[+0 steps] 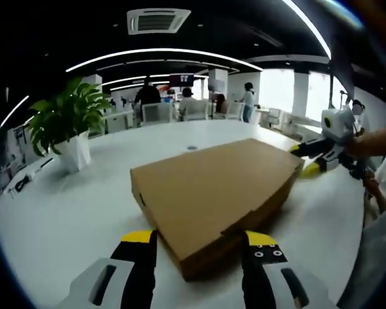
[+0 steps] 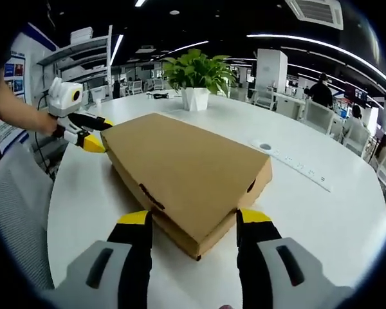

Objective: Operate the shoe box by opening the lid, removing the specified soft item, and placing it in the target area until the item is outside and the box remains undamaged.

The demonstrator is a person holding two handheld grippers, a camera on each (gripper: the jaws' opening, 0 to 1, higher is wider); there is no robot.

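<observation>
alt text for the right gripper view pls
A closed brown cardboard shoe box lies on a white table, one corner between the open right gripper. The left gripper sits at its far corner; a potted plant stands behind.

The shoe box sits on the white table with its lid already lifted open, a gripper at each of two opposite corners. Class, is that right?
Not quite: the shoe box lid is shut flat, as the right gripper view shows. It does sit on the white table, a gripper at each of two opposite corners.

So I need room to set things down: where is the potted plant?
In the left gripper view, the potted plant stands on the white table, left of and beyond the closed cardboard box.
</observation>
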